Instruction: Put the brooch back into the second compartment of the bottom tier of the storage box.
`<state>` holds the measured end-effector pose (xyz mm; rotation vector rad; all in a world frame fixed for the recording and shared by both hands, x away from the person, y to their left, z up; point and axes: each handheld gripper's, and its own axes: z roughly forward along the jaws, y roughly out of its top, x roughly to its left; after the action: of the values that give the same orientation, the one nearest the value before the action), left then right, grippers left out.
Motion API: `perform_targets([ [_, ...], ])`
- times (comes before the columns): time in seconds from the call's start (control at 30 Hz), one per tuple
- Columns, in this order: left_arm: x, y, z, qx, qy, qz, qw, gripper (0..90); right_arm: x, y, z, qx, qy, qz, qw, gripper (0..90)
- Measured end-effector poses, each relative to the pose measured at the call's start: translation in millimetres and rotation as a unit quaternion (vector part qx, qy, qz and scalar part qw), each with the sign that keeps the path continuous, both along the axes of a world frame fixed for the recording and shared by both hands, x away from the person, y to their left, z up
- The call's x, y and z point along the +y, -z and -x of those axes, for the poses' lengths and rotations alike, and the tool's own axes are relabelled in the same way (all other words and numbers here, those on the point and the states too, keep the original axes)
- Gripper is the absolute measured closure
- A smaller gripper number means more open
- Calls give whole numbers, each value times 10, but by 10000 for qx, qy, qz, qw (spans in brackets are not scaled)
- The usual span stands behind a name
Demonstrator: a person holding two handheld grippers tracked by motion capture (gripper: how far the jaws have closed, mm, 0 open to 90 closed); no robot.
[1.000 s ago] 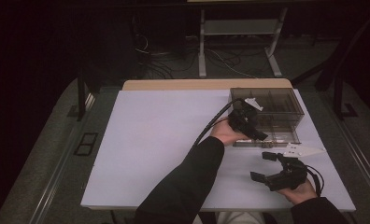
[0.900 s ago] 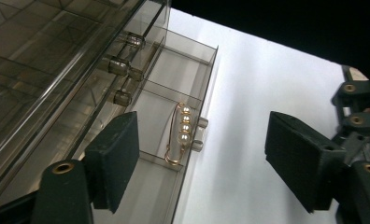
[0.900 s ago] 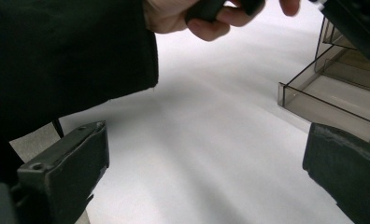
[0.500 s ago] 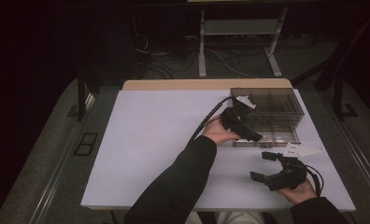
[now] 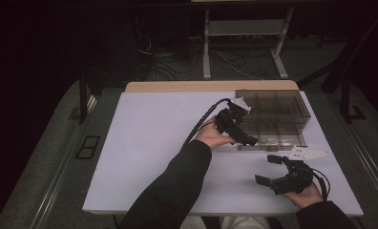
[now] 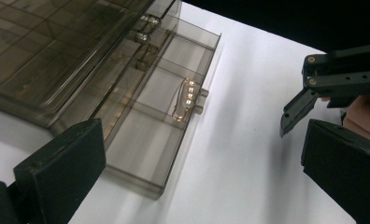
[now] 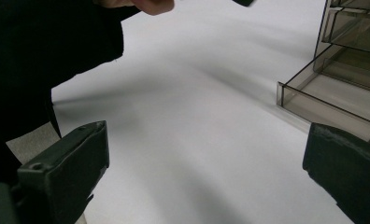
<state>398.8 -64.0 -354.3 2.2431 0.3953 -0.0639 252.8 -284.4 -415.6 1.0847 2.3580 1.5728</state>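
A smoky clear drawer cabinet point(image 5: 273, 107) stands at the table's right back. Its bottom drawer point(image 5: 272, 139) is pulled out; in the left gripper view the drawer point(image 6: 160, 121) looks empty, with dividers and a small handle point(image 6: 186, 99) on its front. My left gripper point(image 5: 242, 132) hovers at the drawer's left front corner, jaws wide apart and holding nothing point(image 6: 202, 172). My right gripper point(image 5: 267, 170) sits near the front right of the table, open and empty point(image 7: 206, 172), pointing toward the drawer's corner point(image 7: 314, 100).
The white table top point(image 5: 153, 143) has open room across its left and middle. My left forearm in a dark sleeve point(image 5: 177, 186) crosses the table diagonally. A metal stand and cables point(image 5: 211, 52) lie on the floor beyond the far edge.
My left gripper has drawn a little leftward, away from the cabinet's front. The right gripper has stayed in place.
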Motion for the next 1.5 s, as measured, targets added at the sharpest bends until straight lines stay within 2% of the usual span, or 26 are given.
perform_targets([
  [0.3, 244, -35, 71, -51, -223, 132, 9997, 0, 2, 3, -1, 12, 7, 7, 10000, 2],
  [0.97, 698, -36, 264, -260, -396, 254, 9986, 0, 19, 12, -7, 27, 28, 41, 10000, 2],
  [1.5, 1091, 81, 437, -205, -744, 414, 9962, 0, 10, 9, -3, 18, 35, 34, 10000, 2],
])
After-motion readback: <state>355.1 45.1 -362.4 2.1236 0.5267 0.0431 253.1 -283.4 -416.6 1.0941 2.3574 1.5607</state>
